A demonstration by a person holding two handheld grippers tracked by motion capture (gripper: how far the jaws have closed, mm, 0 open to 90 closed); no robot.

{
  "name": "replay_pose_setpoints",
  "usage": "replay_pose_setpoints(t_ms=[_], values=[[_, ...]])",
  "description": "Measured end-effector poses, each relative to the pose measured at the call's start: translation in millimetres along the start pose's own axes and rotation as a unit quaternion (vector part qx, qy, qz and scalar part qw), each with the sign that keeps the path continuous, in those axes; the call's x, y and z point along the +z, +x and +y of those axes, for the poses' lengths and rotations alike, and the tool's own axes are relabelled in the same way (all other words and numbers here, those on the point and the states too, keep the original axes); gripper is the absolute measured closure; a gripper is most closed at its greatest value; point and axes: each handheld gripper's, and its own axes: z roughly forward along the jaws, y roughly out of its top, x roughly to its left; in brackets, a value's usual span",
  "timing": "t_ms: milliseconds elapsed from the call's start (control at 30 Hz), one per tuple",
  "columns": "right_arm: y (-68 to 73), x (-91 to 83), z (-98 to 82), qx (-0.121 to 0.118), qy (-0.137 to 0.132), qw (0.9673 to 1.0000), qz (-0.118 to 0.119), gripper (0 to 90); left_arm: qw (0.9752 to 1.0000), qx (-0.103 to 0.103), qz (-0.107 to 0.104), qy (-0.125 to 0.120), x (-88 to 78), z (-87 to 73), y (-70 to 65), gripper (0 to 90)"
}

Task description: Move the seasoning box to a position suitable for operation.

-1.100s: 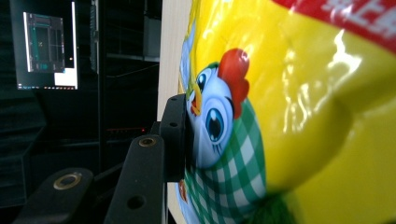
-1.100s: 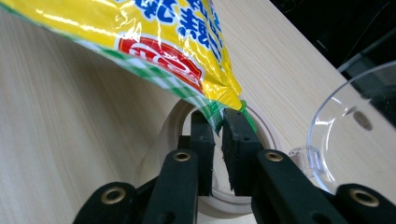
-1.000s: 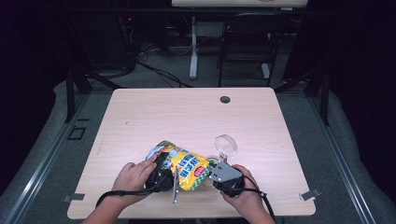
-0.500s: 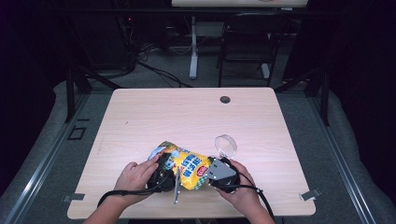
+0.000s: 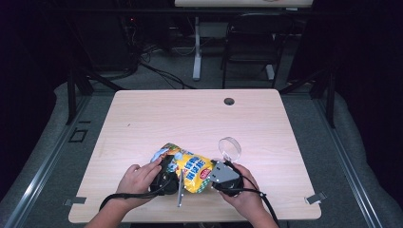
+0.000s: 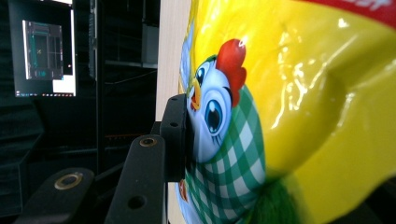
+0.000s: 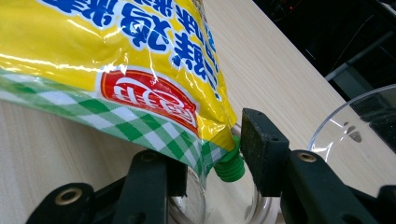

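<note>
A yellow stand-up pouch (image 5: 190,168) with a chicken picture and a green check band lies near the table's front edge between two hands. My left gripper (image 5: 165,175) is shut on its left end; in the left gripper view one black finger (image 6: 175,140) presses the chicken print of the pouch (image 6: 303,93), and the other finger is hidden behind it. My right gripper (image 5: 215,174) is at the pouch's right corner. Its jaws have just been closing and stand open around the green screw cap (image 7: 229,169), with a gap on the left side of the right gripper (image 7: 219,163).
A clear glass (image 5: 230,148) stands just beyond the right hand, its rim close to the jaws (image 7: 350,116). The wooden table (image 5: 199,118) has a cable hole (image 5: 229,101) at its far edge. Chairs and desk legs stand behind it.
The right gripper has edged slightly left onto the pouch's capped corner, with its jaws wider than a second ago. The left hand and pouch stayed put.
</note>
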Motion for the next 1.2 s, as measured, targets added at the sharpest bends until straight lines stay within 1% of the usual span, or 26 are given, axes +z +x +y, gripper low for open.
replay_pose_setpoints(t_ms=[67, 100, 167, 200, 267, 300, 400, 533, 567, 633, 667, 700, 733, 800, 833, 933, 967, 1167, 1200], values=[[0.9, -1.0, 0.5, 0.000, -0.004, 1.0000, 0.000, 63.0, 1.0000, 0.004, 0.001, 0.002, -1.1, -0.2, 0.5, 66.1], [1.1, -2.0, 1.0, -0.003, -0.002, 1.0000, 0.000, 63.0, 1.0000, 0.006, 0.000, 0.003, -1.9, -0.3, 0.7, 66.2], [2.5, -2.8, 1.4, -0.004, -0.004, 1.0000, 0.000, 63.1, 1.0000, 0.001, -0.002, -0.001, -2.3, -1.0, 0.5, 66.2], [3.2, -3.9, 2.2, -0.007, -0.010, 0.9999, 0.003, 64.9, 1.0000, 0.001, -0.002, -0.002, -3.0, -1.3, 0.5, 66.2], [4.9, -4.8, 3.6, -0.012, -0.010, 0.9999, 0.005, 66.6, 1.0000, 0.003, -0.001, -0.002, -3.4, -1.3, 0.8, 66.2], [4.9, -4.8, 3.6, -0.012, -0.010, 0.9999, 0.005, 66.6, 0.9999, 0.010, 0.002, 0.000, -4.0, -1.2, 1.4, 66.2], [6.6, -5.9, 4.8, -0.016, -0.009, 0.9998, 0.004, 69.4, 1.0000, 0.006, 0.000, -0.004, -4.8, -1.2, 1.5, 66.2], [7.3, -6.5, 5.5, -0.016, -0.010, 0.9998, 0.003, 70.2, 1.0000, 0.007, 0.003, -0.005, -4.9, -1.1, 2.0, 66.3], [7.7, -6.8, 5.8, -0.016, -0.010, 0.9998, 0.002, 70.3, 0.9999, 0.013, 0.005, 0.000, -5.7, -0.7, 2.8, 66.2], [8.5, -7.7, 6.5, -0.018, -0.008, 0.9998, 0.000, 70.6, 0.9999, 0.014, 0.006, 0.000, -6.0, -0.4, 3.3, 66.3], [9.0, -8.0, 6.6, -0.017, -0.010, 0.9998, -0.002, 70.6, 0.9999, 0.009, 0.006, -0.005, -5.6, -0.3, 2.9, 66.3], [9.5, -8.2, 6.8, -0.016, -0.011, 0.9998, -0.003, 70.6, 0.9999, 0.012, 0.004, -0.003, -6.2, 0.1, 3.3, 66.3], [10.3, -9.3, 7.2, -0.016, -0.011, 0.9998, -0.004, 70.7, 0.9998, 0.020, 0.008, 0.000, -7.4, 0.9, 4.4, 66.3], [10.6, -9.7, 7.3, -0.015, -0.011, 0.9998, -0.004, 70.7, 0.9997, 0.024, 0.006, 0.003, -8.2, 1.2, 4.9, 66.3], [10.8, -10.2, 7.4, -0.014, -0.012, 0.9998, -0.004, 70.7, 0.9998, 0.019, 0.010, -0.005, -7.6, 1.0, 4.3, 66.3], [11.6, -11.2, 7.5, -0.009, -0.015, 0.9998, -0.005, 70.7, 0.9995, 0.029, 0.013, 0.003, -9.7, 2.1, 5.5, 66.3], [11.9, -11.6, 7.6, -0.007, -0.015, 0.9998, -0.005, 70.7, 0.9993, 0.033, 0.017, 0.004, -10.5, 2.7, 6.2, 66.3], [12.7, -12.2, 7.4, 0.000, -0.019, 0.9998, -0.007, 70.6, 0.9987, 0.045, 0.022, 0.008, -11.6, 4.3, 7.5, 66.4], [12.8, -12.1, 7.3, 0.002, -0.020, 0.9998, -0.007, 70.6, 0.9988, 0.042, 0.023, 0.006, -11.2, 4.4, 7.1, 66.4]])
